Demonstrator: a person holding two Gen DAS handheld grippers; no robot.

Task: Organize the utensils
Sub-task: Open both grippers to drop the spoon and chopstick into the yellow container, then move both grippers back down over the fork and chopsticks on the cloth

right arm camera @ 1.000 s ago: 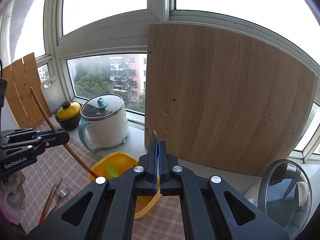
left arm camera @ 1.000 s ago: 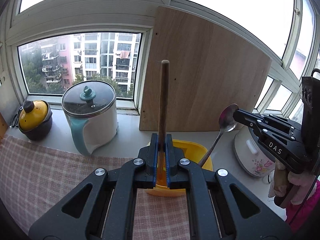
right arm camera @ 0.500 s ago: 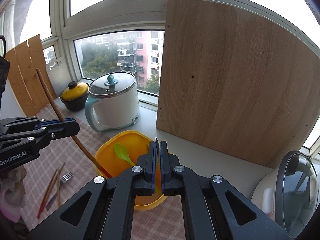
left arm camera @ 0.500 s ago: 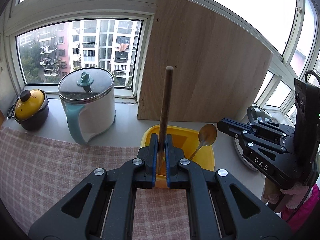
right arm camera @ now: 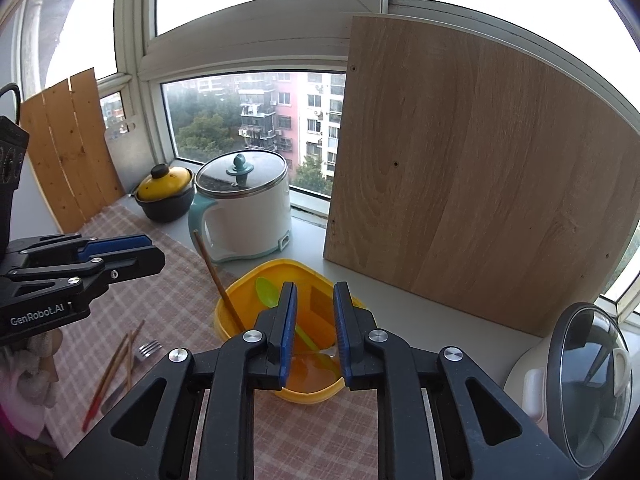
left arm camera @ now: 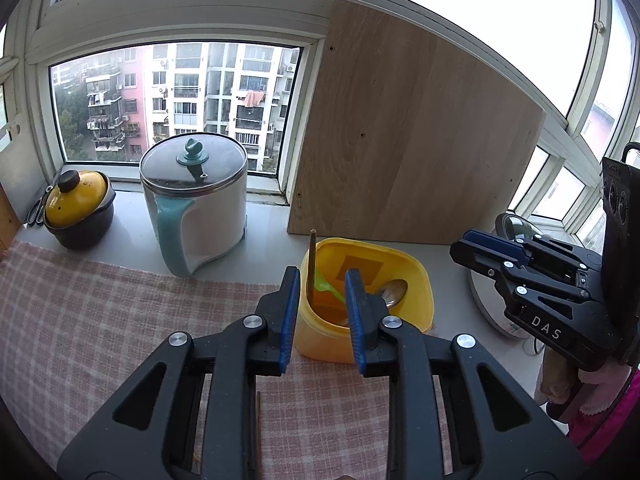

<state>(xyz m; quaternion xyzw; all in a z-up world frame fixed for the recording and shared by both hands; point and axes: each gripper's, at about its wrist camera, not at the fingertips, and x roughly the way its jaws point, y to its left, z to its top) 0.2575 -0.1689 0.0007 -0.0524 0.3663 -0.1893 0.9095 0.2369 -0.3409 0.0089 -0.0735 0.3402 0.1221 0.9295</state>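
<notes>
A yellow tub [left arm camera: 416, 268] stands on the sill at the edge of the checked cloth. In it lean a wooden-handled utensil [left arm camera: 311, 264], a green spoon [left arm camera: 326, 283] and a metal spoon [left arm camera: 394, 292]. My left gripper [left arm camera: 322, 276] hovers just before the tub, its jaws opening, with nothing pressed between the pads. My right gripper [right arm camera: 315, 288] hangs over the tub [right arm camera: 236, 292] from the other side, jaws also opening and empty. The right wrist view shows the wooden handle [right arm camera: 216, 272], the green spoon [right arm camera: 266, 291] and the left gripper [right arm camera: 154, 254] at the left.
Chopsticks [right arm camera: 114, 364] and a fork [right arm camera: 148, 348] lie on the cloth [right arm camera: 180, 292] left of the tub. Behind are a white electric pot [left arm camera: 200, 208] and a yellow-lidded pot [left arm camera: 78, 208]. A wooden board [left arm camera: 400, 152] leans on the window; a glass-lidded cooker [right arm camera: 580, 380] sits right.
Both grippers came down closer to the tub and opened. The wooden utensil left the left jaws and the metal spoon left the right jaws; both now rest in the tub.
</notes>
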